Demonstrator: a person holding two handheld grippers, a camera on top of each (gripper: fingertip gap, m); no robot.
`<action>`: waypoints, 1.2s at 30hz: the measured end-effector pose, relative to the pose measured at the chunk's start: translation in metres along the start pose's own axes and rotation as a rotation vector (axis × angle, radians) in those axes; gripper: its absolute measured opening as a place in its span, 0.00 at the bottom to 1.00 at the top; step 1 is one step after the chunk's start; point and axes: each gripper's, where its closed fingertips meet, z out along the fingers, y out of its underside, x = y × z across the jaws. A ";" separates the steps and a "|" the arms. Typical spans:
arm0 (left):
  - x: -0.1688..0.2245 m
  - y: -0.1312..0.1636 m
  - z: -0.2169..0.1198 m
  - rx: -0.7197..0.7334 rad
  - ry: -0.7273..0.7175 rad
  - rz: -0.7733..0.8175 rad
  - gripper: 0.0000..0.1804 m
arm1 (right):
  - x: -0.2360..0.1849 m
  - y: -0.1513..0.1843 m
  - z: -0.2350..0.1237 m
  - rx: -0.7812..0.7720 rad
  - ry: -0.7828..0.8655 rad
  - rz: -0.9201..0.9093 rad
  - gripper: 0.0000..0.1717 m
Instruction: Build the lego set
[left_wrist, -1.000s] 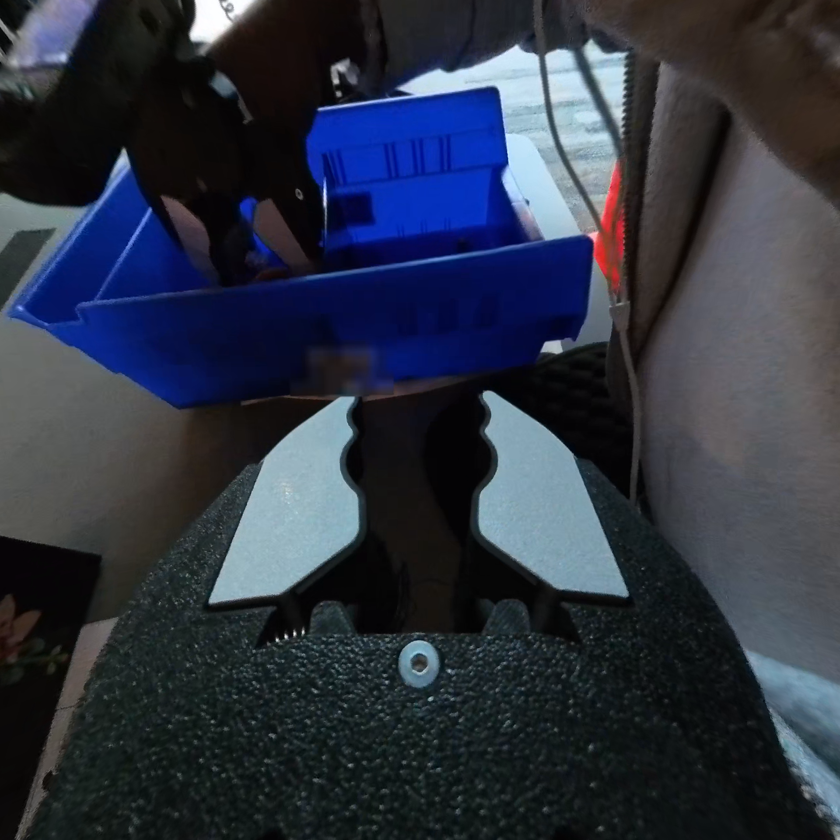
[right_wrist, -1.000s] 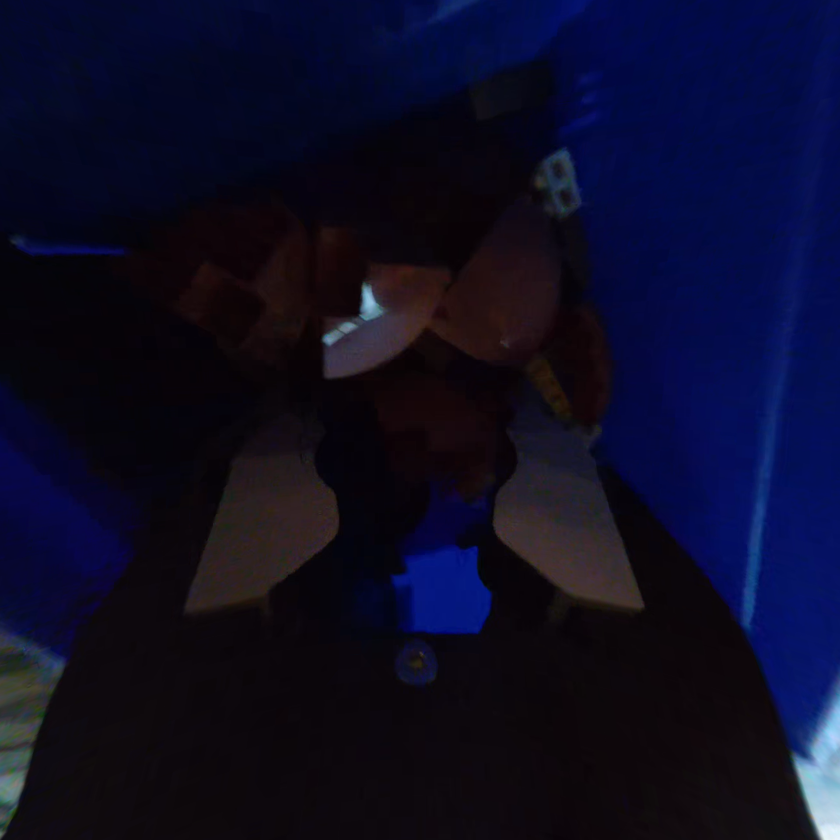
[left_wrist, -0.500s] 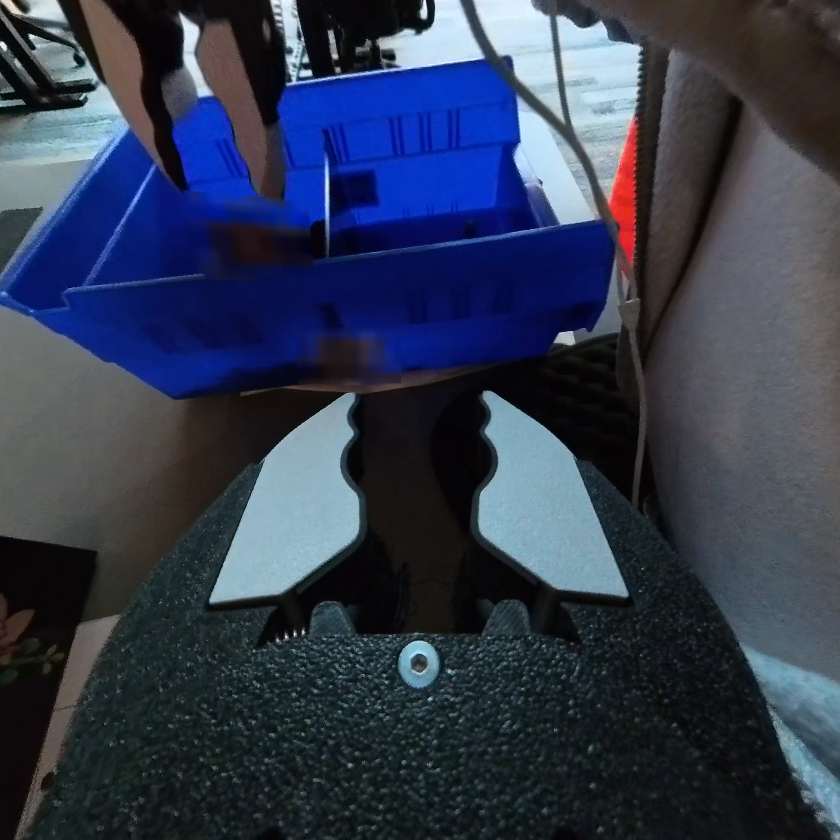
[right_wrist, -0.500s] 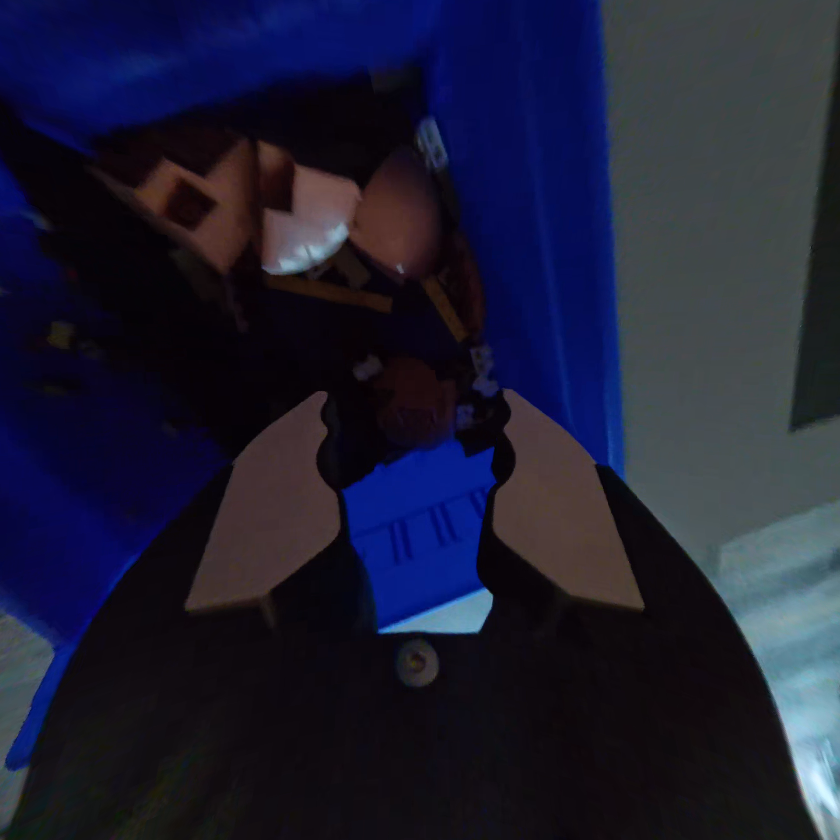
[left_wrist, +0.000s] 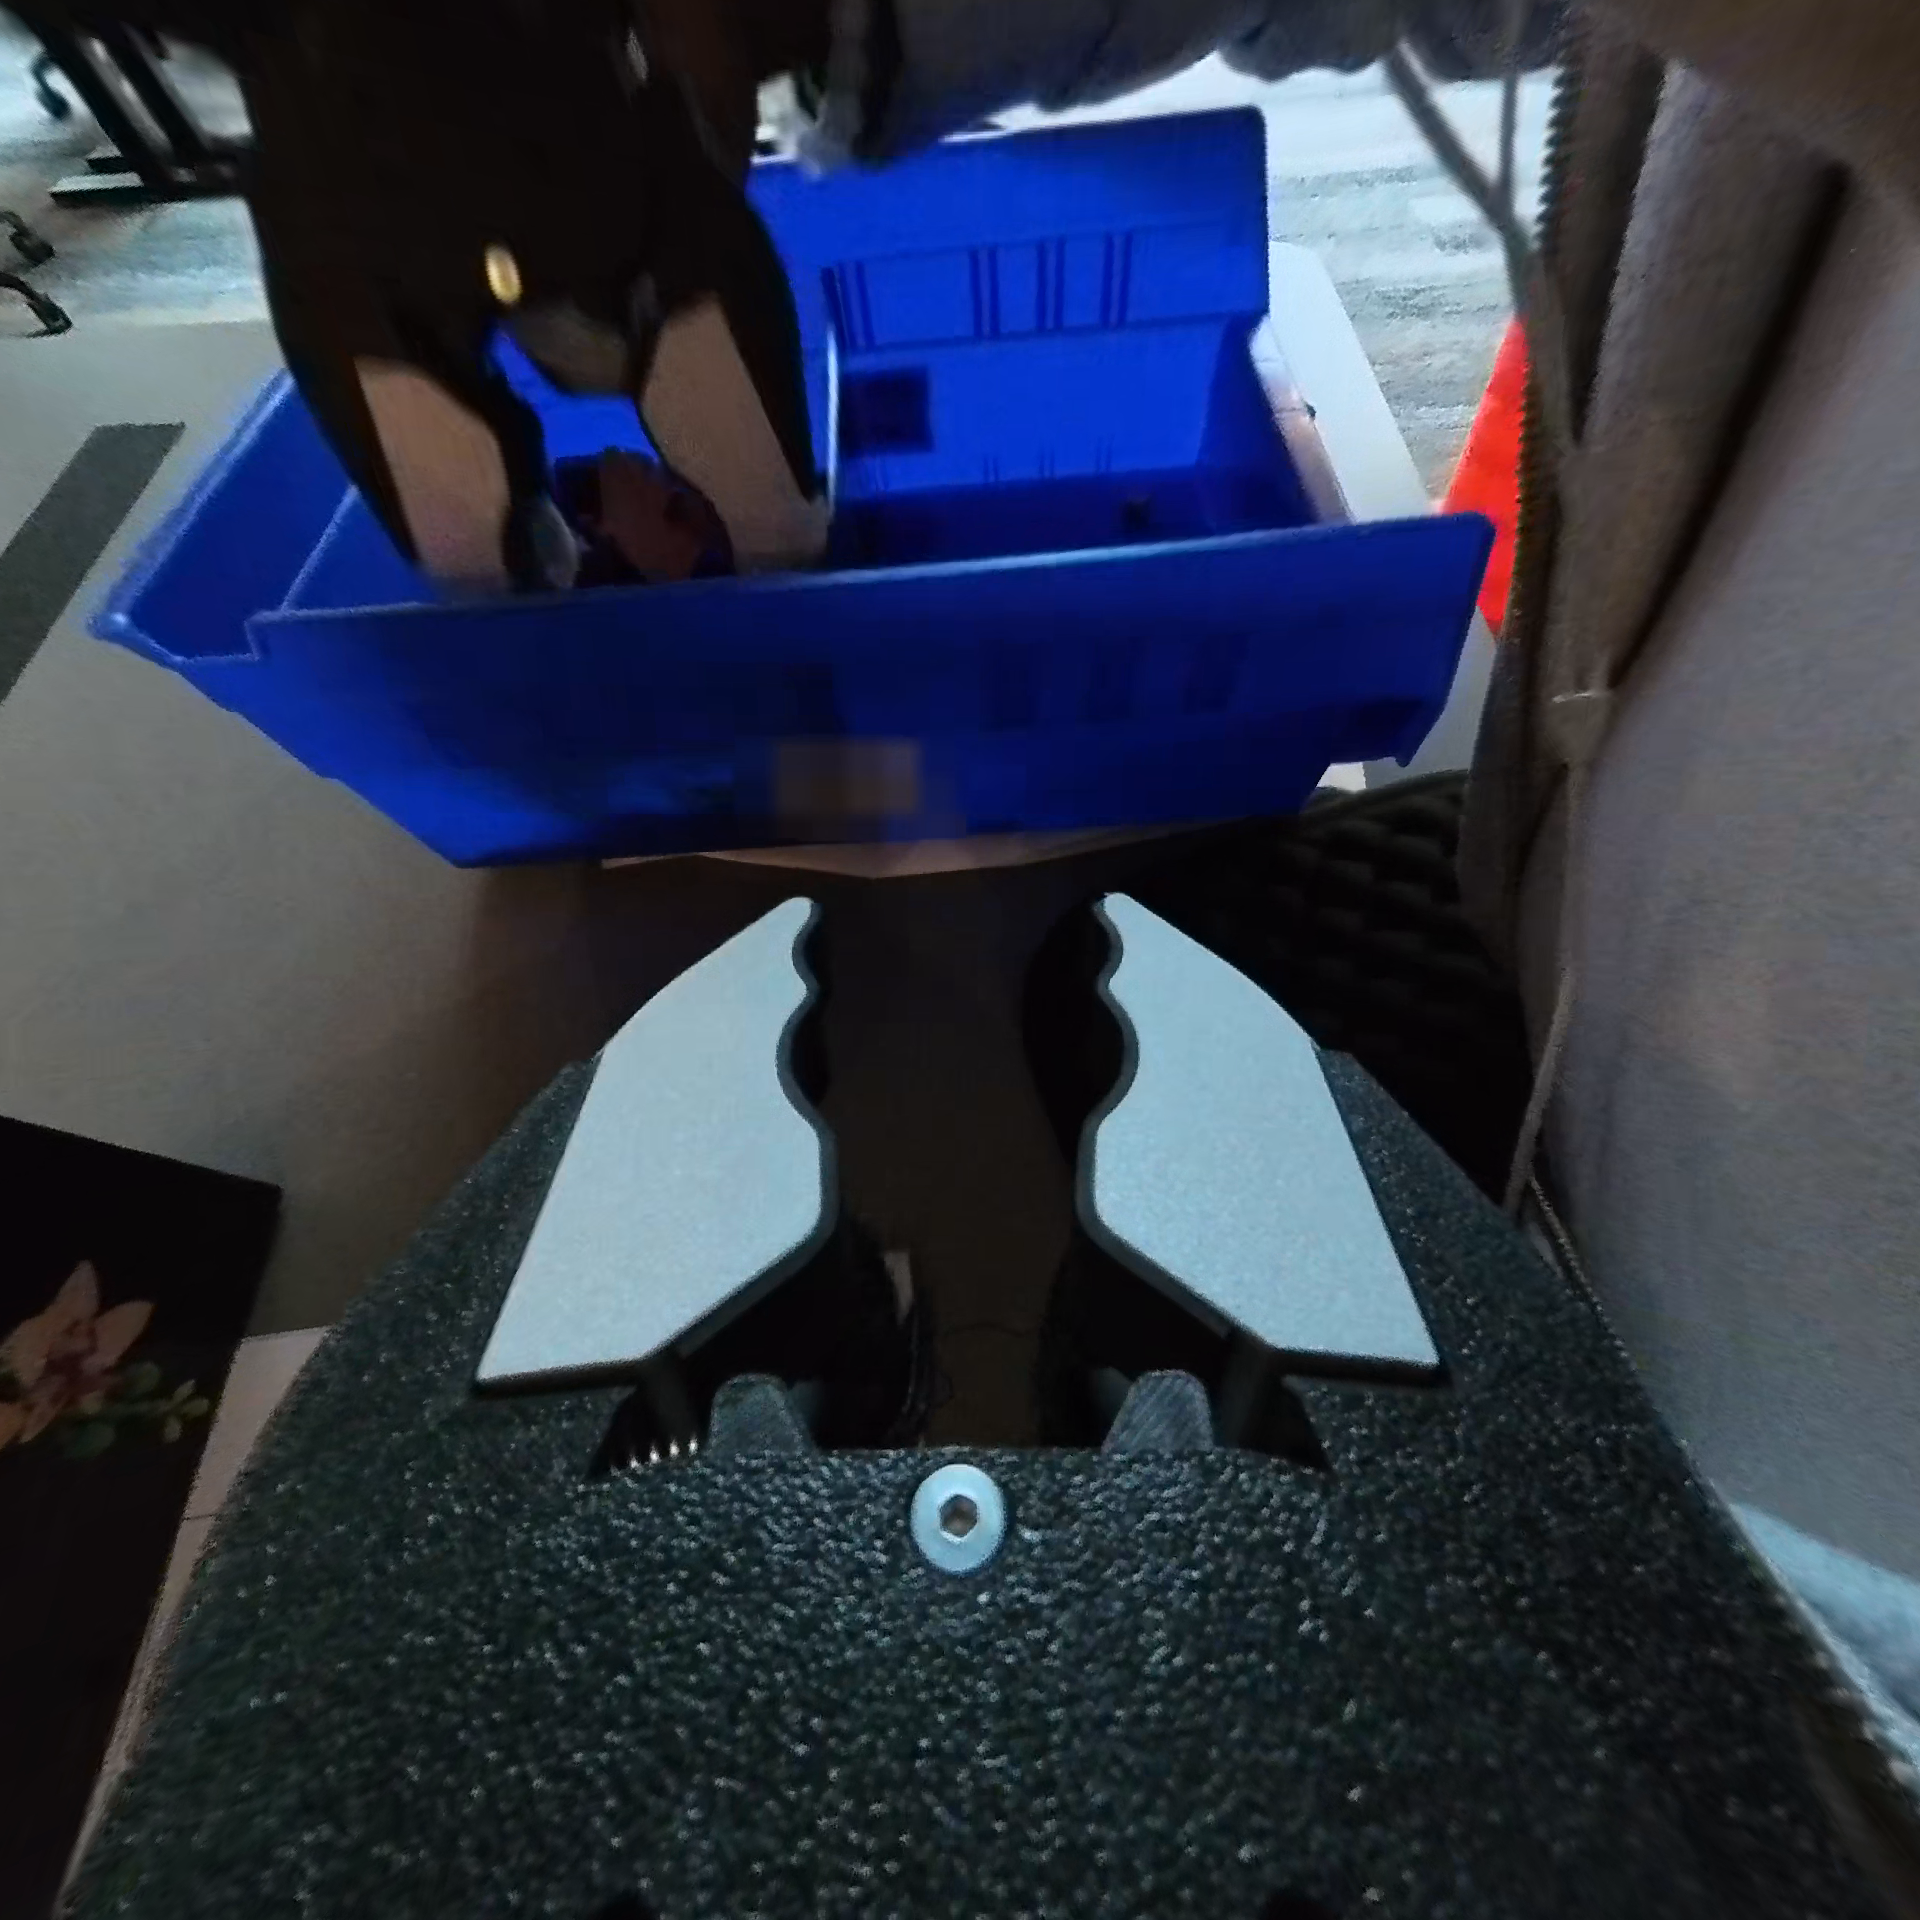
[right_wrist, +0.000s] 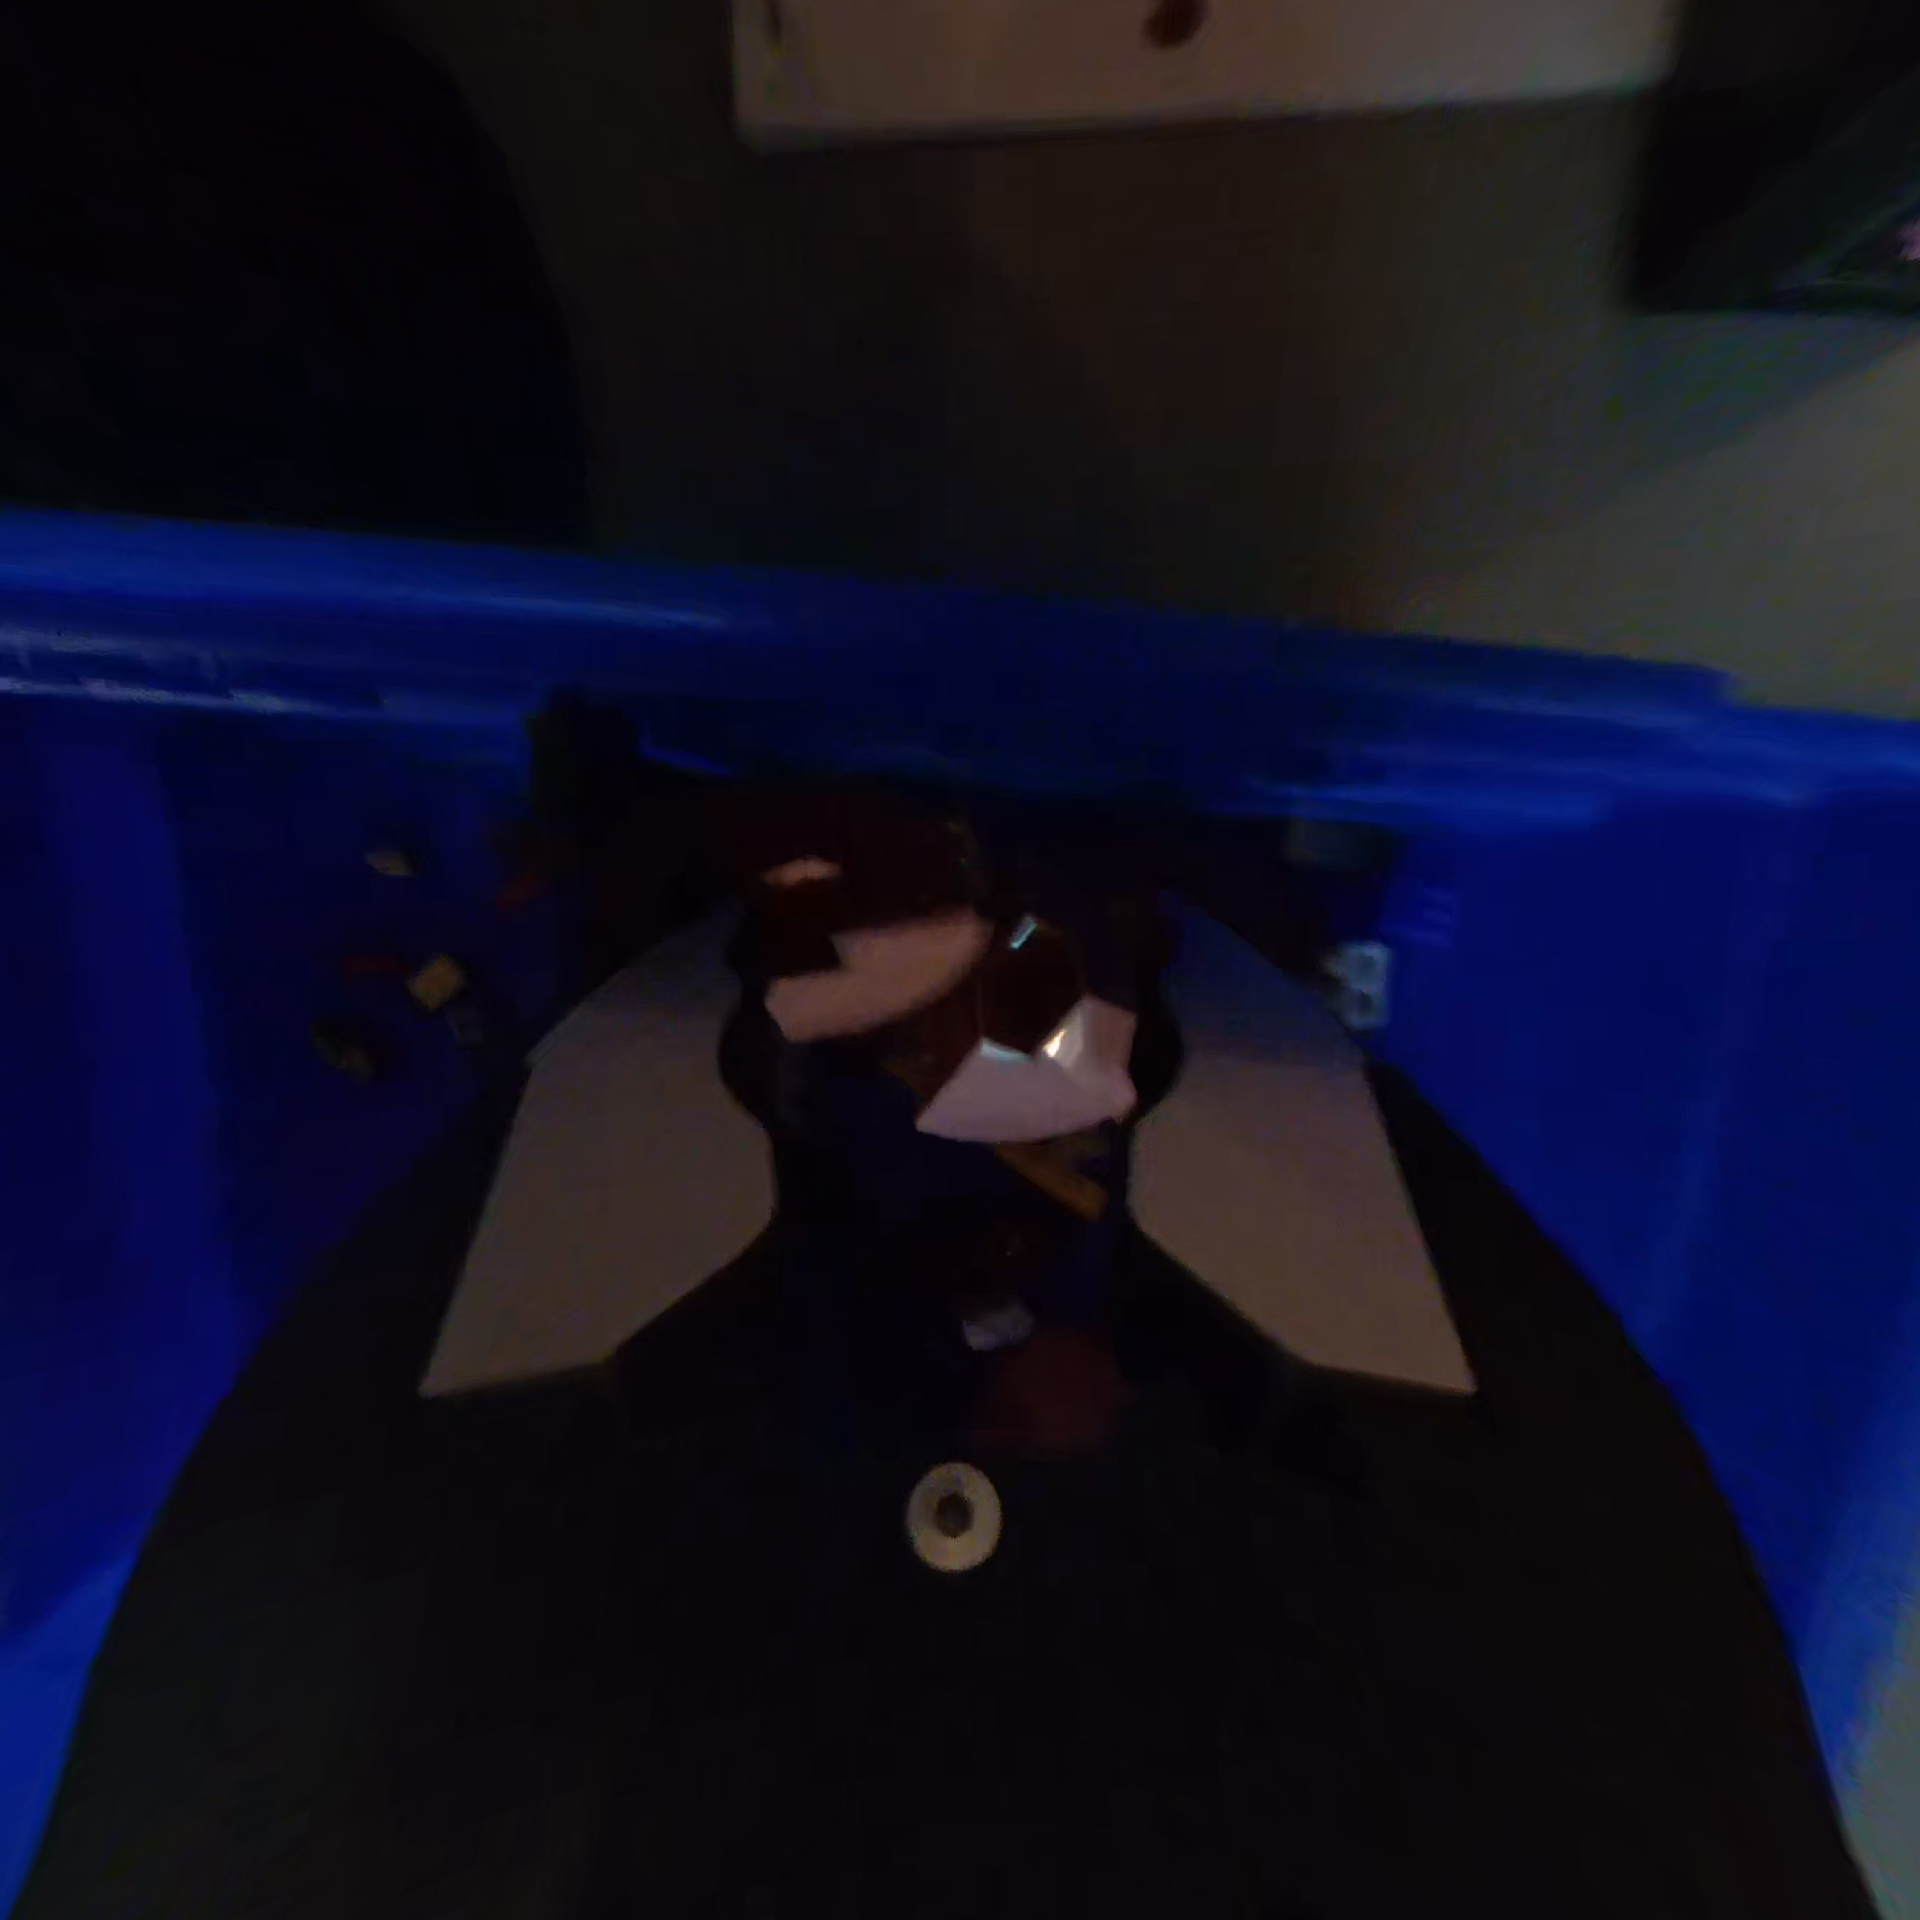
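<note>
The right gripper (left_wrist: 613, 520), lifted above the blue bin (left_wrist: 935, 675) half a second ago, now dips back into its left compartment, jaws open over the brown and white pieces (right_wrist: 935, 1029).

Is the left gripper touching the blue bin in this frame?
Apart. The left wrist view shows the left gripper with open fingertips stopping short of the blue bin, with a brown surface showing between them.

Left gripper (left_wrist: 954, 935) level, jaws parted, right gripper (left_wrist: 613, 520) angled downward, jaws apart
</note>
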 end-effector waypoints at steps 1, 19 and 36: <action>0.000 0.000 0.000 0.000 -0.001 -0.002 0.26 | -0.003 0.001 0.002 -0.003 -0.045 0.018 0.35; -0.002 0.005 0.004 -0.032 -0.001 0.000 0.26 | 0.015 0.083 -0.058 -0.149 0.190 0.307 0.22; -0.006 0.008 -0.002 -0.020 -0.018 -0.012 0.26 | 0.037 0.007 0.016 0.013 0.085 0.083 0.38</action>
